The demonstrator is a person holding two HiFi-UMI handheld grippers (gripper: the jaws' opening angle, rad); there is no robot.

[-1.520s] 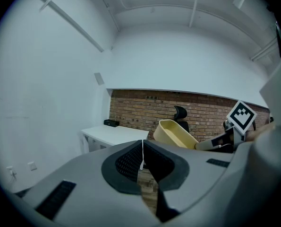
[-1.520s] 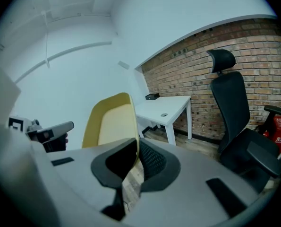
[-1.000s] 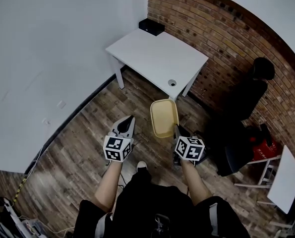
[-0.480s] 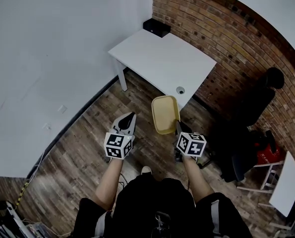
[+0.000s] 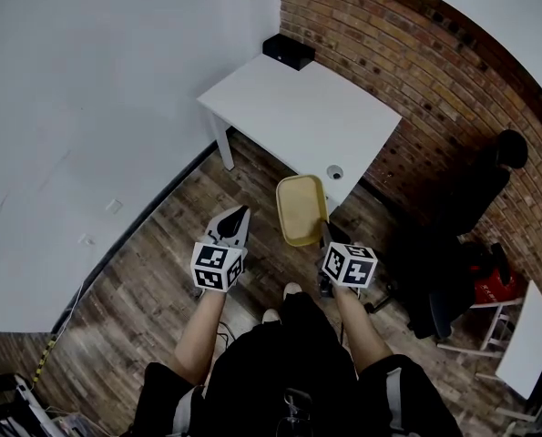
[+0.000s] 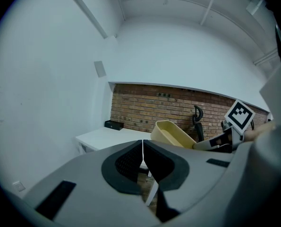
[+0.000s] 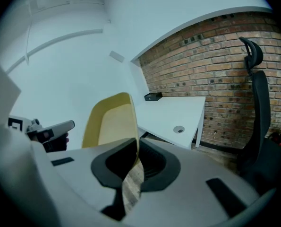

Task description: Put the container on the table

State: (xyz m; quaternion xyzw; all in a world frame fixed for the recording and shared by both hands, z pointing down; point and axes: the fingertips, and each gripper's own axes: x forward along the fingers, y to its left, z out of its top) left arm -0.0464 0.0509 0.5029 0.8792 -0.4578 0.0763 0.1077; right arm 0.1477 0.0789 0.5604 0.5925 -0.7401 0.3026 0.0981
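The container (image 5: pixel 301 209), a shallow yellow tub, is not on the table yet. It hangs in the air over the wooden floor (image 5: pixel 152 262), with its far end just short of the table's near edge. The right gripper (image 5: pixel 326 235) carries it from the near end. In the right gripper view the thin yellow wall (image 7: pixel 109 122) runs straight between the two dark pads, which are pinched narrow on it. A grip at one end leaves the rest of the tub sticking out ahead, which probably suits sliding it onto the tabletop first. From the left gripper view the tub (image 6: pixel 171 132) looks tilted, open side up and toward the left.

The left gripper (image 5: pixel 241 212) is held just left of the tub and apart from it. Its jaws are pressed together with nothing between them, so it takes no share of the load.

The white table (image 5: pixel 298 116) stands ahead in the corner between the white wall and the brick wall (image 5: pixel 407 53). Most of its top is bare. A black box (image 5: pixel 288 50) sits at its far corner and a round cable hole (image 5: pixel 334 172) lies near its near right edge, close to the tub. A black office chair (image 5: pixel 471 198) stands to the right.

The stretch of rim inside the jaws is hidden, as is the tub's underside. What shows of the inside looks empty. How high the tub is against the tabletop cannot be judged from above.
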